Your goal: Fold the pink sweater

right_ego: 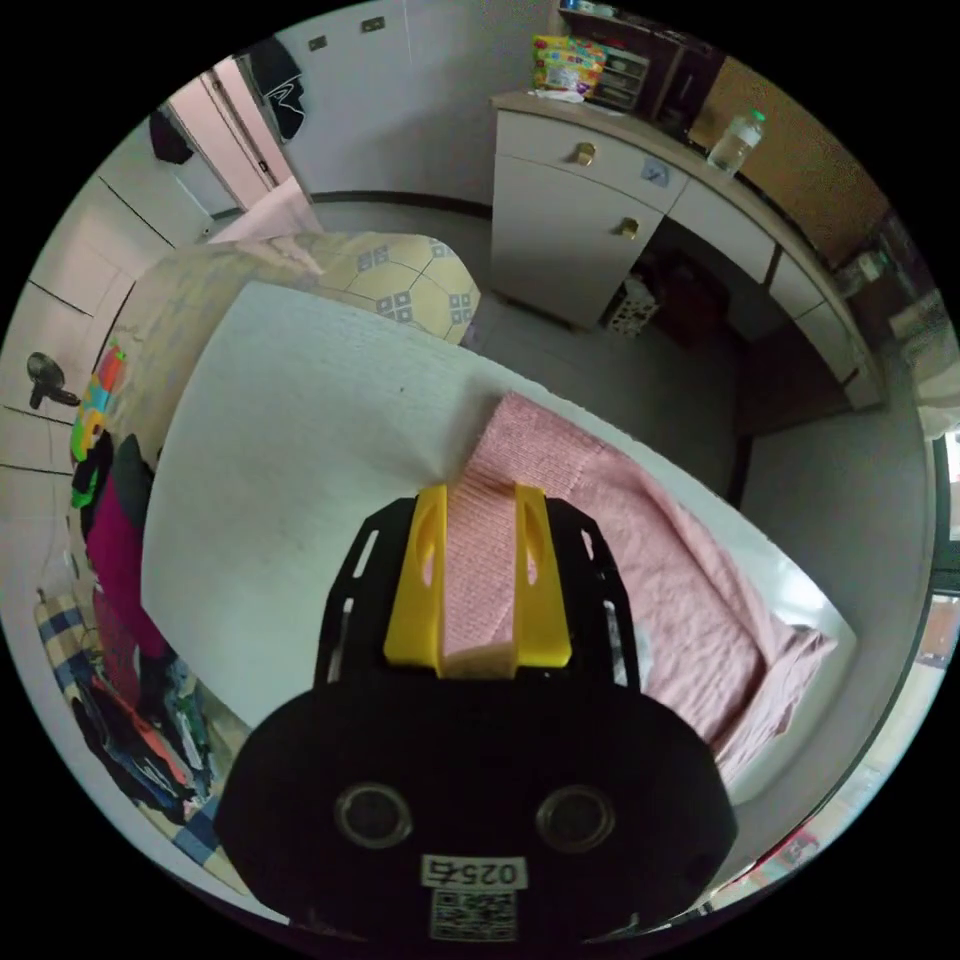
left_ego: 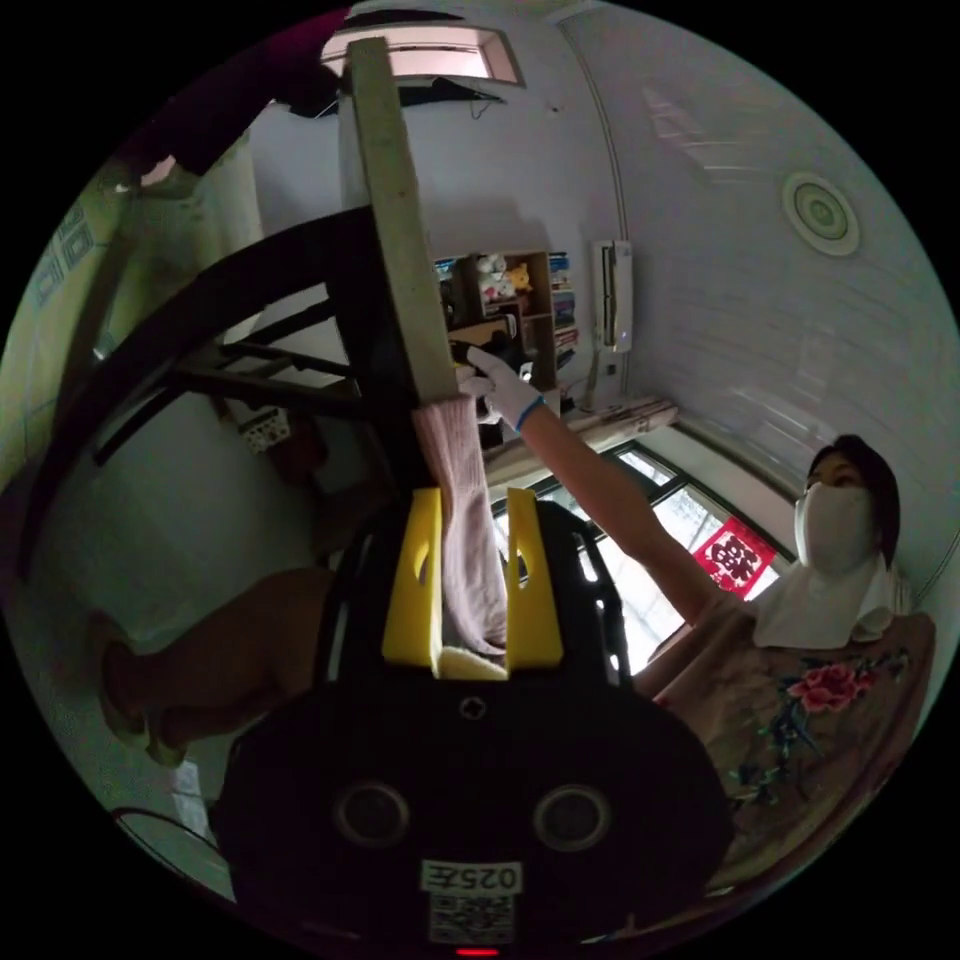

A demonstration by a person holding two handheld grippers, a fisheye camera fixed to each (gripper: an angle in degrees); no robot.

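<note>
Sweater lies spread on the white table in the right gripper view, where the right gripper has a fold of its pink knit pinched between both yellow jaws. In the left gripper view, the left gripper clamps a hanging strip of the same knit beside the table's edge, with a gloved hand just beyond it.

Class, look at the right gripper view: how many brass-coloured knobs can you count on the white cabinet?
2: one knob on the upper drawer of the white cabinet, one knob lower right. Others may be hidden.
</note>
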